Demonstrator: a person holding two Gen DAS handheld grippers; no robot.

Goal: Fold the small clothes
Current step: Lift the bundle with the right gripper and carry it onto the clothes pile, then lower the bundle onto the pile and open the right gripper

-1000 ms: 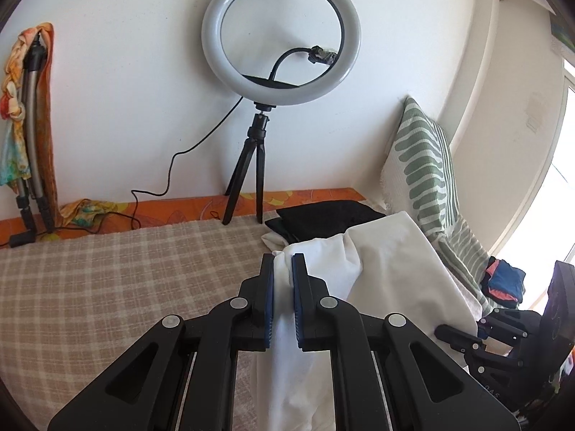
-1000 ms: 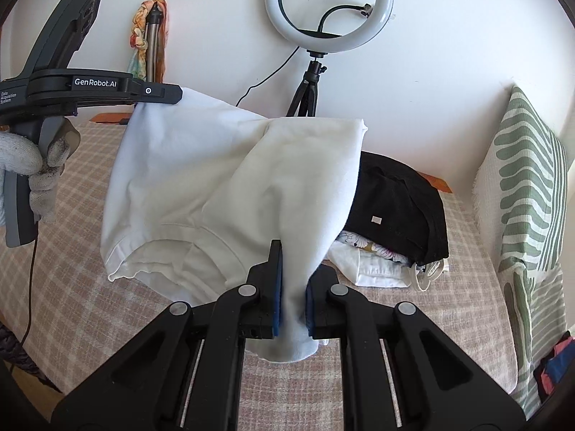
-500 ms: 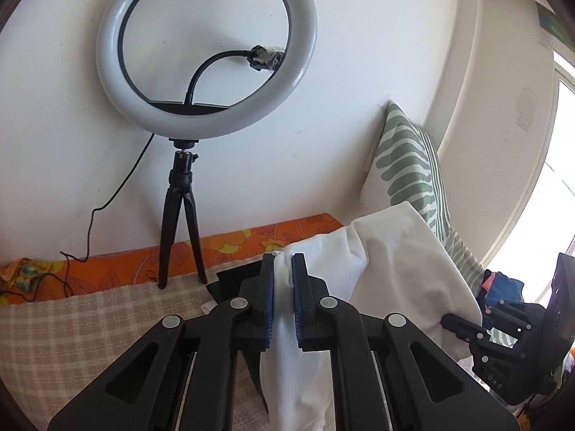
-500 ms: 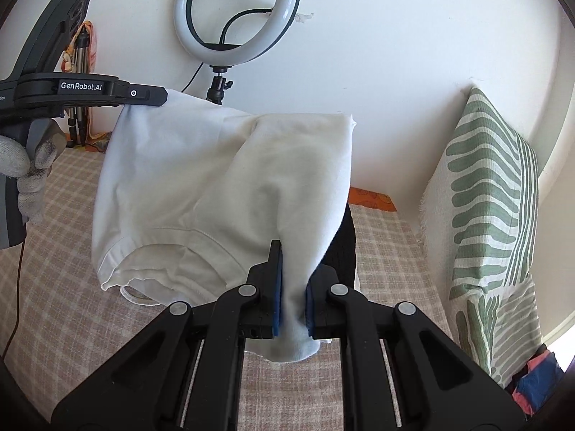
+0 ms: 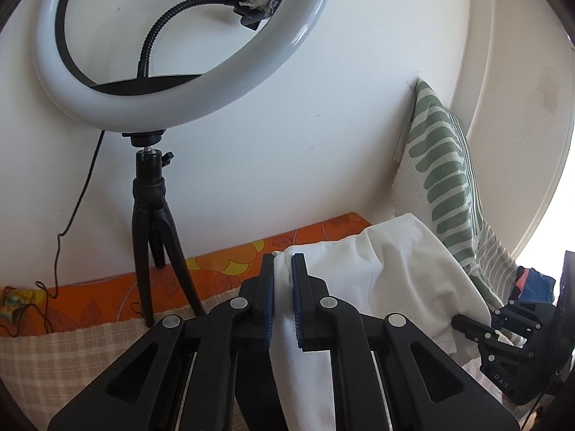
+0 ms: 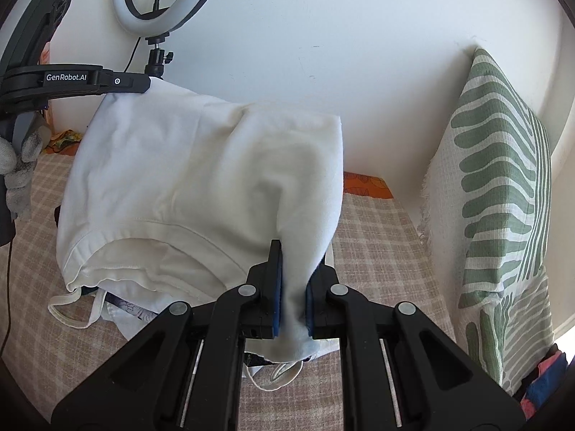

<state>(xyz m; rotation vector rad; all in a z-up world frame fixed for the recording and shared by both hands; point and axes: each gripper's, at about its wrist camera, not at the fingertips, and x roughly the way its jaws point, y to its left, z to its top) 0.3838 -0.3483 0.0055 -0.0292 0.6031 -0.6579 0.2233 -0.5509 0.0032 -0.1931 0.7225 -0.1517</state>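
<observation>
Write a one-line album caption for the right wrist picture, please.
Two black handheld grippers, right and left, hold a folded white cotton garment stretched above a beige checked bedspread.

The garment [image 6: 201, 179] hangs between the left gripper [image 6: 143, 84] and the right gripper [image 6: 293, 287], above the bed [image 6: 377, 251]. A clothes pile [image 6: 118, 310] lies under it. The ring light [image 5: 172, 50] stands behind, by the wall; the pillow [image 6: 503, 186] leans at the right
</observation>
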